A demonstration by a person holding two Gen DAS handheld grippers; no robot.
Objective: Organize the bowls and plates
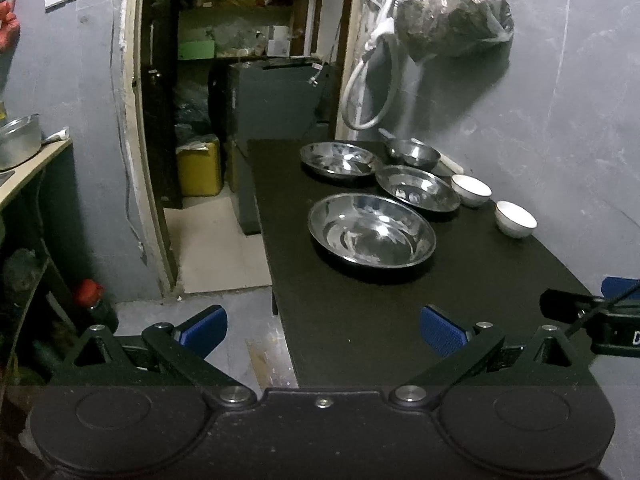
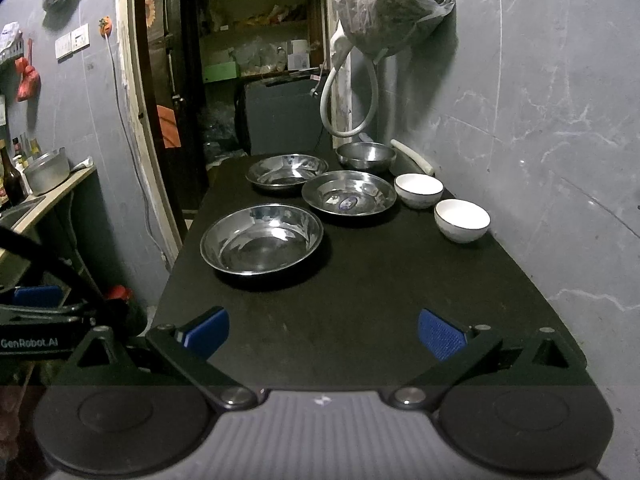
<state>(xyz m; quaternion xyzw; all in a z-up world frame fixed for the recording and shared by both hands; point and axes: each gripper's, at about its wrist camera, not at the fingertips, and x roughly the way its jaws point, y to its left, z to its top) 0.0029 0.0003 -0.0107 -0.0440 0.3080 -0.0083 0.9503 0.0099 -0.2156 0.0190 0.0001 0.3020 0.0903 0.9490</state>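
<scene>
While both tools are held back at the near end of the black table (image 2: pixel 360 300), nothing on it has been taken up: the left gripper (image 1: pixel 323 330) has its jaws spread wide and empty, and the right gripper (image 2: pixel 323 330) is likewise wide apart with nothing between its blue pads (image 2: pixel 440 334). All the dishes lie toward the far half of the table, well apart from either tool. The nearest is a large steel plate (image 2: pixel 262 240), standing alone; behind it a second steel plate (image 2: pixel 348 193) and a third (image 2: pixel 286 170) lie just beside one another, rims close or touching, which cannot be settled from these views. A steel bowl (image 2: pixel 366 156) stands at the far end near the wall, and two white bowls (image 2: pixel 418 189), the nearer one (image 2: pixel 462 220) by the right edge, stand apart from each other. Judged risks: the steel is smooth and thin-rimmed, so a pinch on a rim may slip and let a plate drop or skid; lifting either rear plate could drag its neighbour along if the rims overlap; the nearer white bowl sits close to the table edge beside the wall and could be nudged off by a careless approach; the white bowls would likely chip if set down hard inside steel. Count: three steel plates, one steel bowl, two white bowls, six dishes in all.
</scene>
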